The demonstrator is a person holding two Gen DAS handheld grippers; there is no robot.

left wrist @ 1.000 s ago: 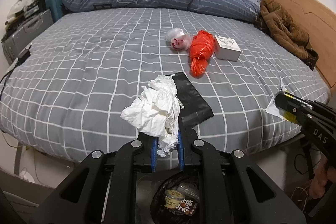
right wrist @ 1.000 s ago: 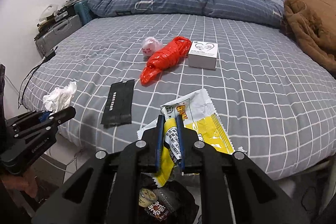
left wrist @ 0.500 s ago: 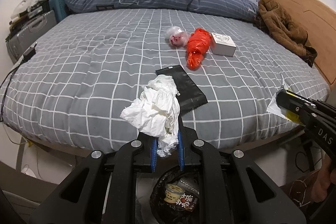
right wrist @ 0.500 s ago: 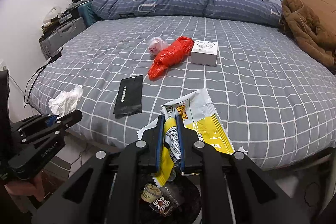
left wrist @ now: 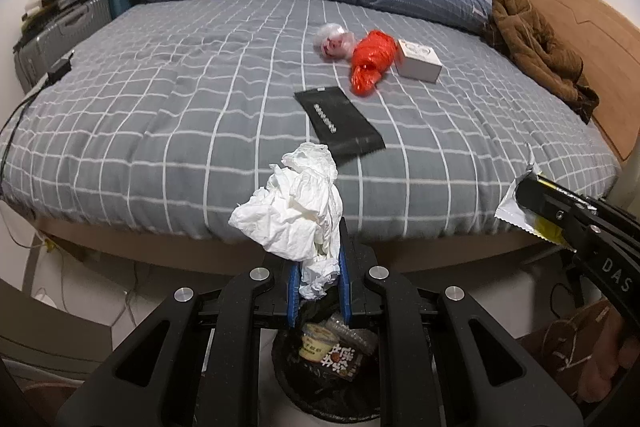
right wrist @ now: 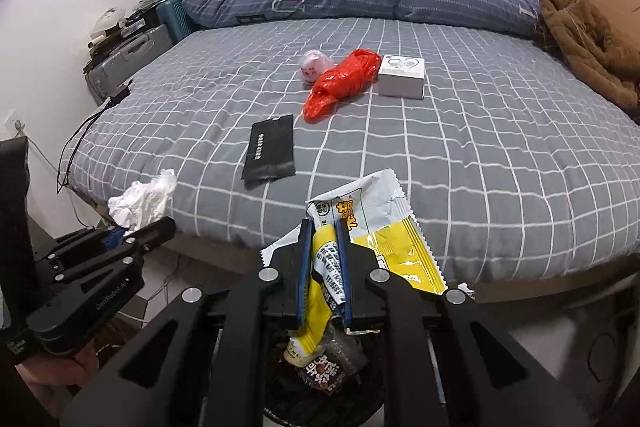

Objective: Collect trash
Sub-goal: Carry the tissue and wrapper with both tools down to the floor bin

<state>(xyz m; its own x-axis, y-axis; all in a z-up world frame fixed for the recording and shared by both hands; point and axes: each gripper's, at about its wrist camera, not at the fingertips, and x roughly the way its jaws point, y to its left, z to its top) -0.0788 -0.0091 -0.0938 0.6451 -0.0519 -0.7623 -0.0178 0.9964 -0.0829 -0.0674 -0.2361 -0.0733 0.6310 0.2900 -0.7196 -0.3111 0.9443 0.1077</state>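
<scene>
The left gripper has its jaws clenched on a crumpled white tissue, which bunches up above the blue pads. The right gripper has its jaws clenched on a yellow and white snack wrapper, whose torn top fans out over the edge of the bed.

Against the frames from a second ago, both grippers have drawn back from the bed: the mattress edge, which then ran close under the tissue, now sits clearly beyond it, and more of the bed's wooden base and the floor shows. The trash bin with its black liner, seen only in part between the arms before, now lies more fully below each gripper; a small tub and printed packets are visible inside it. The grips themselves have not changed, and neither piece has been let go.

On the grey checked bedding, the remaining trash lies where it did: a black sachet nearest the edge, then an orange plastic bag, with a clear crumpled bag to its left and a white box touching its right side. A brown coat is heaped by the headboard.
</scene>
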